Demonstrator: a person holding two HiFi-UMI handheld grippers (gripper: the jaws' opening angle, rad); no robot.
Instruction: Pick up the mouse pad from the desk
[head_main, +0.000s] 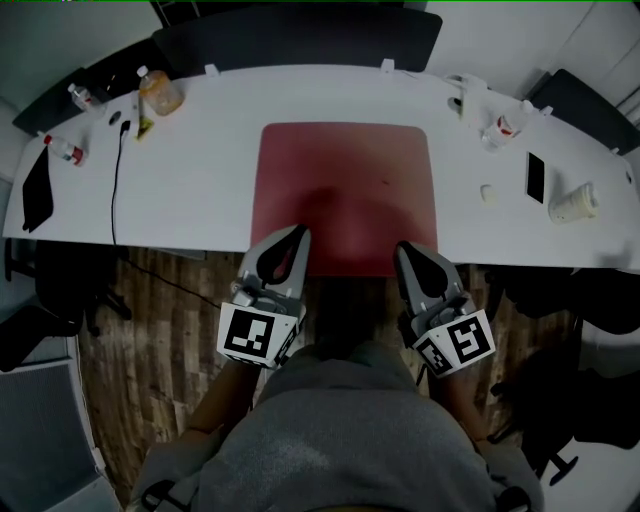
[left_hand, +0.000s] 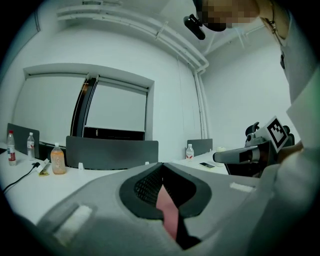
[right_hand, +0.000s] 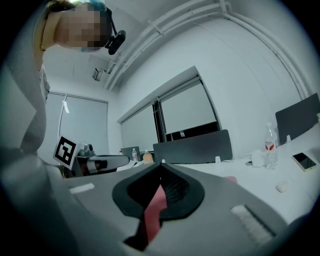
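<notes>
The red mouse pad (head_main: 345, 180) lies flat in the middle of the white desk (head_main: 200, 190), its near edge reaching the desk's front edge. My left gripper (head_main: 300, 235) is shut, its tips at the pad's near left corner. At the near right corner my right gripper (head_main: 403, 248) is shut too. In the left gripper view the closed jaws (left_hand: 161, 164) show a strip of the pad (left_hand: 167, 205) through the gap behind the tips. The right gripper view (right_hand: 160, 164) shows the same red strip (right_hand: 152, 210). Whether either gripper touches the pad I cannot tell.
An orange drink bottle (head_main: 160, 92) and a black cable (head_main: 118, 170) sit at the desk's left. A phone (head_main: 535, 177), a paper cup (head_main: 573, 204) and a small bottle (head_main: 503, 128) are on the right. A dark chair (head_main: 300, 35) stands behind the desk.
</notes>
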